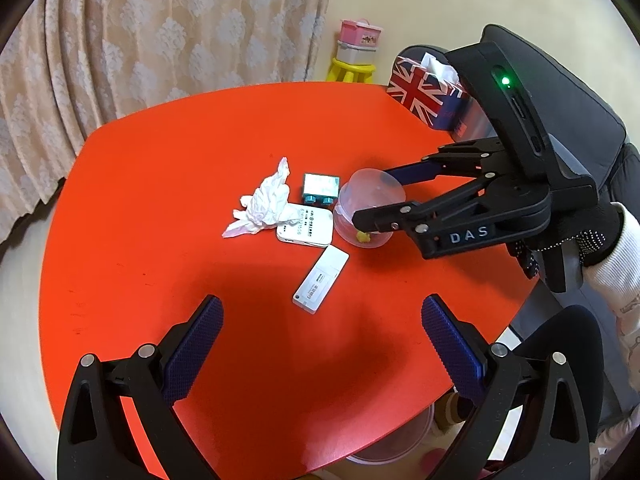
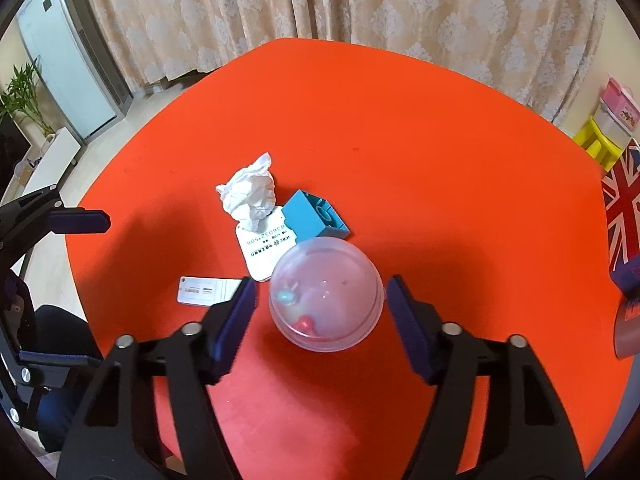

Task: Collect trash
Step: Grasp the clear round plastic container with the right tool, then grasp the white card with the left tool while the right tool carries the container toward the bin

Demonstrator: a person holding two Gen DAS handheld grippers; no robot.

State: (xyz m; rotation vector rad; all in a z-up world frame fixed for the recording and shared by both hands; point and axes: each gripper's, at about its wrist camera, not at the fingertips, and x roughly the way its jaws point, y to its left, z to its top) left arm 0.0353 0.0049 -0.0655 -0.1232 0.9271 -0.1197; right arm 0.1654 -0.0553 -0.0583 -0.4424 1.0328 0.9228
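A crumpled white tissue (image 1: 265,204) (image 2: 251,197) lies mid-table on the red table (image 1: 160,184) (image 2: 420,152). Beside it lie a white card device (image 1: 305,227) (image 2: 266,247), a blue toy block (image 1: 320,187) (image 2: 316,220) and a slim white stick (image 1: 321,280) (image 2: 208,290). A clear plastic capsule ball (image 1: 370,210) (image 2: 325,294) with small toys inside stands to the right. My right gripper (image 2: 320,292) (image 1: 380,200) is open with its fingers on either side of the capsule. My left gripper (image 1: 322,316) is open and empty above the table's near part.
A Union Jack tissue box (image 1: 424,88) (image 2: 624,216) stands at the table's far right. A yellow stool (image 1: 352,70) with pink boxes stands by the curtain. A clear bin (image 1: 392,440) shows under the near table edge.
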